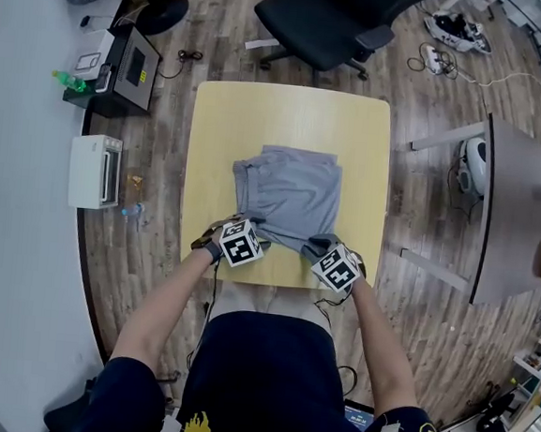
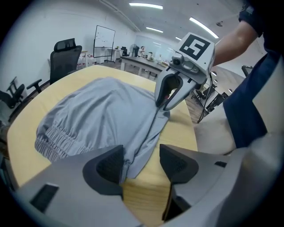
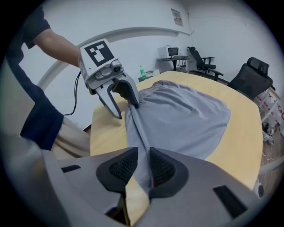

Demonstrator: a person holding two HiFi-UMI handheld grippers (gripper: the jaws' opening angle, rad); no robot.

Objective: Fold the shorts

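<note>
Look at the gray shorts (image 1: 286, 195): spread flat on the yellow table (image 1: 223, 112), close to the near edge, stretchy waist on the left side. Look at the right gripper (image 3: 143, 167): pinched tight on the near right corner of the cloth. Look at the left gripper (image 2: 141, 162): wide apart, not holding yet, with the near left corner lying between the jaws, right beside one pad (image 2: 106, 165).

Probably time to grab both near corners for a fold.
- Push the left gripper in a bit more, to seat the cloth deep between the pads.
- Squeeze shut before lifting.
- Grab every layer, not just the top one.
- Lift both corners together, at the same height.
- Carry them straight toward the far edge.
- Keep the cloth a little tight, to keep wrinkles out.
- Set down softly and line up the edges.

Smooth bare wood all around the shorts, so easy sliding. Take care not to drag the cloth off the near edge. Brown plank floor (image 1: 422, 205) below. Black chair (image 1: 320, 22) at the far side. Gray desk (image 1: 520, 213) off to the right. White box (image 1: 96, 171) on the left, green bottle (image 1: 71, 80) further up.
</note>
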